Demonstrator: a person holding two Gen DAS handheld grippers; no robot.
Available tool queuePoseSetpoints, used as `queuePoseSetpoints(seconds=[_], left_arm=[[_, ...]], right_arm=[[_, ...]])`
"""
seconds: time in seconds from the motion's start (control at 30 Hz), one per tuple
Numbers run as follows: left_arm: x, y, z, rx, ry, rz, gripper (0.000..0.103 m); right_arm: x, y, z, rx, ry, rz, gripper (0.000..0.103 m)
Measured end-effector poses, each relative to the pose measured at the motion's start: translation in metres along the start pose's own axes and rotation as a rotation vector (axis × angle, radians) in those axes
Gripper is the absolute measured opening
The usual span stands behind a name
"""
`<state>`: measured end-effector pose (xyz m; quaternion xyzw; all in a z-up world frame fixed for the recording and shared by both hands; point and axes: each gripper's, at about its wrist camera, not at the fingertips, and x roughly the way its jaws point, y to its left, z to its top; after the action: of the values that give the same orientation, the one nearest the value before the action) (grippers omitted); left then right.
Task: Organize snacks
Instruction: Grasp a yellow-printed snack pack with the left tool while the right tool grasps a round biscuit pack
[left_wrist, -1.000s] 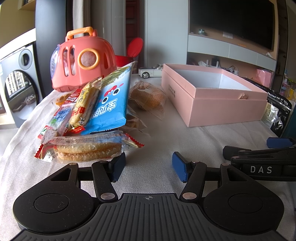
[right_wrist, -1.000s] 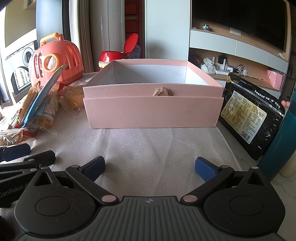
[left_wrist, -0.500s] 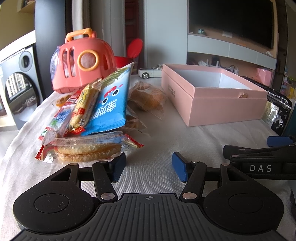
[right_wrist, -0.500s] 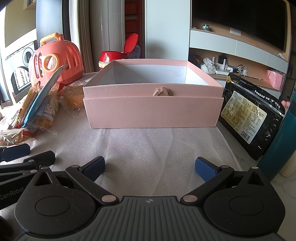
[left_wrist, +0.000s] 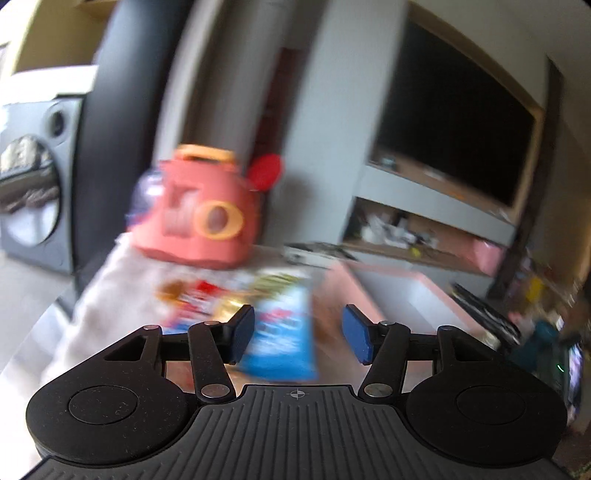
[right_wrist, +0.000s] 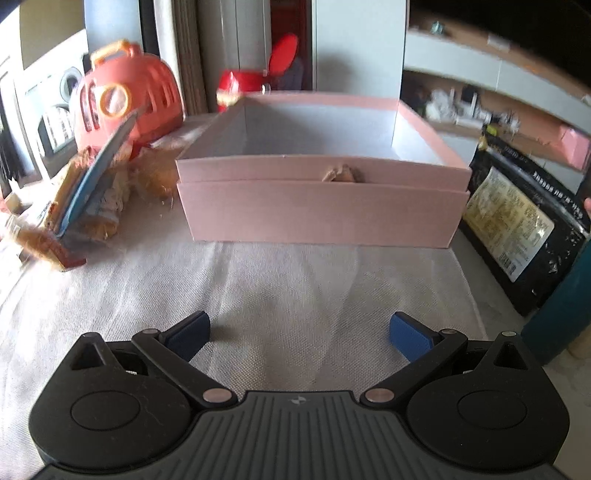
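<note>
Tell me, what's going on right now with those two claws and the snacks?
Left gripper open, lined up on blue snack packet. Right gripper open, empty, facing pink box. Box looks empty. Nothing in the way.

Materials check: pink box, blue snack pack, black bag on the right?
Pink box: looks like matte paperboard, with crisp folded edges, a flat dull face and a white lining. Blue snack pack: probably glossy plastic film, printed; too blurred to be sure. Black bag: shiny plastic or foil laminate, judging by its glints, creases and printed label.
</note>
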<state>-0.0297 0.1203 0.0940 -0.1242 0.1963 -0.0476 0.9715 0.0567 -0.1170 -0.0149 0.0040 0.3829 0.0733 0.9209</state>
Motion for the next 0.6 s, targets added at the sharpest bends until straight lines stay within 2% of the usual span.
queuePoseSetpoints(seconds=[0.1, 0.23, 0.33, 0.4, 0.47, 0.53, 0.6], left_arm=[[0.011, 0.038, 0.009, -0.064, 0.095, 0.072, 0.057], [0.029, 0.067, 0.007, -0.104, 0.203, 0.053, 0.057], [0.049, 0.064, 0.009, -0.079, 0.211, 0.013, 0.057], [0.067, 0.054, 0.008, -0.017, 0.202, -0.014, 0.057], [0.086, 0.049, 0.003, 0.05, 0.223, 0.011, 0.057], [0.109, 0.047, -0.002, 0.065, 0.279, 0.019, 0.057], [0.119, 0.047, -0.008, 0.055, 0.266, -0.018, 0.057]], right_arm=[[0.002, 0.003, 0.004, 0.005, 0.031, -0.021, 0.103], [-0.001, 0.004, 0.002, -0.008, 0.026, -0.024, 0.103], [-0.001, 0.004, 0.003, -0.011, 0.03, -0.025, 0.103], [-0.004, 0.01, 0.002, -0.011, 0.026, -0.043, 0.103], [-0.01, 0.021, 0.001, -0.053, 0.019, -0.037, 0.103], [-0.022, 0.036, -0.002, -0.101, -0.023, -0.032, 0.103], [-0.038, 0.05, -0.006, -0.165, -0.095, -0.019, 0.103]])
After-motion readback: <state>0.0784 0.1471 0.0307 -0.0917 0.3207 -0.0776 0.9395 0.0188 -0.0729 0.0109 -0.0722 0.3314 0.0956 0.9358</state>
